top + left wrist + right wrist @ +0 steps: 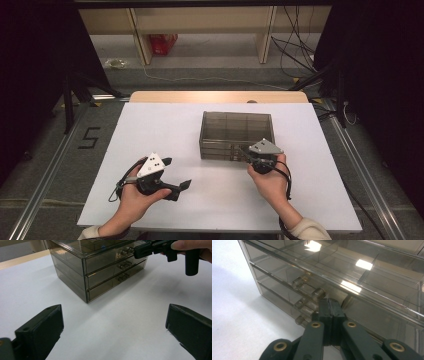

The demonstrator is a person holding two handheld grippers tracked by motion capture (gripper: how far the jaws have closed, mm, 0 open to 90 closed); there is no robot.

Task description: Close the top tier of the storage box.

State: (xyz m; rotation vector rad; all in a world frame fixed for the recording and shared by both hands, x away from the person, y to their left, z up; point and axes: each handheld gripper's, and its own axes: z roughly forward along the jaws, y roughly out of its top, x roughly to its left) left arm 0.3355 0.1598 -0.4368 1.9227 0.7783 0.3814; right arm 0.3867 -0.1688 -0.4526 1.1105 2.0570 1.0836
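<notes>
Two hands are entering from the bottom edge of the high view, each holding a gripper above the white tabletop (165, 125). At lower left, the left gripper (177, 173) is hovering over bare tabletop with its fingers (40, 332) spread wide and released, nothing lying between them. Right of centre, the right gripper (243, 151) is pointing at the front face of a smoky transparent three-drawer organizer (236, 131), which is sitting in the middle of the tabletop, slightly right of centre. In the right gripper view, the right gripper's fingers (329, 312) are pressing flat against each other, clenched on nothing, their tips sitting just beside the top drawer's knob handle (308, 288), at centre frame; whether they are touching it is hard to tell. All three drawers are looking closed. In the left gripper view, the organizer is standing in the upper middle.
</notes>
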